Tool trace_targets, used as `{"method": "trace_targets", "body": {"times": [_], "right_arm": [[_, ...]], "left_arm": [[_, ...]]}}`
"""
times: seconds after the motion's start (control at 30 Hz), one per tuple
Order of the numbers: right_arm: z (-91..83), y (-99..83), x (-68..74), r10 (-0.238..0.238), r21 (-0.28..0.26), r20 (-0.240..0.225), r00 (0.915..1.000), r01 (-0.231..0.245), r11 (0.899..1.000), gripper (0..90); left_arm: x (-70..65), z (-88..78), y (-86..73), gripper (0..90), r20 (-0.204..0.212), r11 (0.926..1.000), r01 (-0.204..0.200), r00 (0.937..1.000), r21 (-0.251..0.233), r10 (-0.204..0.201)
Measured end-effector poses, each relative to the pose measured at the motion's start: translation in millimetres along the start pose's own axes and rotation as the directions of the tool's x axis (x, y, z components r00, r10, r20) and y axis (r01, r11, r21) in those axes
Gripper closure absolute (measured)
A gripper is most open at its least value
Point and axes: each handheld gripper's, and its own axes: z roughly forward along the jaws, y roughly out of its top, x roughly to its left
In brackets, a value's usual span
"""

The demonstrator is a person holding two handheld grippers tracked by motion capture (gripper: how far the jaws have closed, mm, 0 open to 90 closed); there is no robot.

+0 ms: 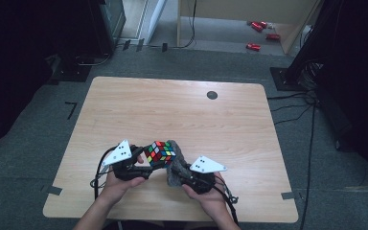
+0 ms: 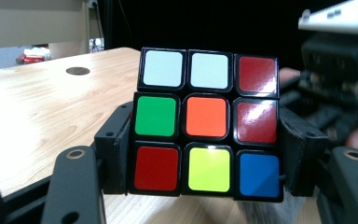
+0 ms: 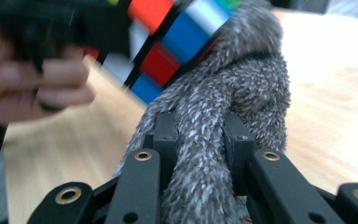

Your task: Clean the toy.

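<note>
Left gripper view shows the cube (image 2: 207, 126) face's 9 squares; right gripper view shows the grey cloth (image 3: 209, 140) pinched.

Your left gripper (image 1: 146, 165) and right gripper (image 1: 175, 167) are both matte black, each topped by a pale grey three-cornered plate dotted with small dark screws. Black cables trail back from them past your bare forearms. Up close, the black jaw links carry brass-ringed pivot holes and square black pads (image 2: 116, 149).
</note>
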Motion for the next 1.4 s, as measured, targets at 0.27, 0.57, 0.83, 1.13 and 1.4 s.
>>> {"method": "trace_targets", "body": {"times": [0.27, 0.57, 0.83, 1.13, 1.4], "right_arm": [[5.3, -4.0, 4.9, -0.001, 0.02, -0.015, 0.9999, 0.001, 1.0, 72.7], [-4.7, 4.9, -0.4, 0.024, -0.004, -0.004, 0.9997, -0.024, 1.0, 72.0], [6.0, -3.6, 6.7, -0.001, 0.044, -0.022, 0.9998, 0.002, 0.999, 72.3], [-9.4, 9.4, 3.7, -0.024, -0.023, 0.018, 0.9996, 0.024, 0.999, 72.1], [4.8, -0.4, 13.1, -0.053, 0.054, -0.044, 0.9976, 0.056, 0.997, 72.2]], "left_arm": [[-1.1, -1.1, 1.5, 34.2, 0.001, 0.9999, 0.005, 1.0, -0.013, -0.005], [-1.2, 0.4, 0.7, 34.3, 0.017, 0.9998, 0.016, 0.9997, -0.008, -0.016], [0.1, 0.0, 0.6, 34.2, 0.001, 0.9996, 0.027, 0.9996, -0.007, -0.027], [1.0, -0.5, 1.0, 34.2, 0.014, 0.9989, 0.043, 0.999, -0.015, -0.043], [1.7, -1.7, 1.4, 34.2, -0.003, 0.9988, 0.044, 0.999, -0.021, -0.044]]}}
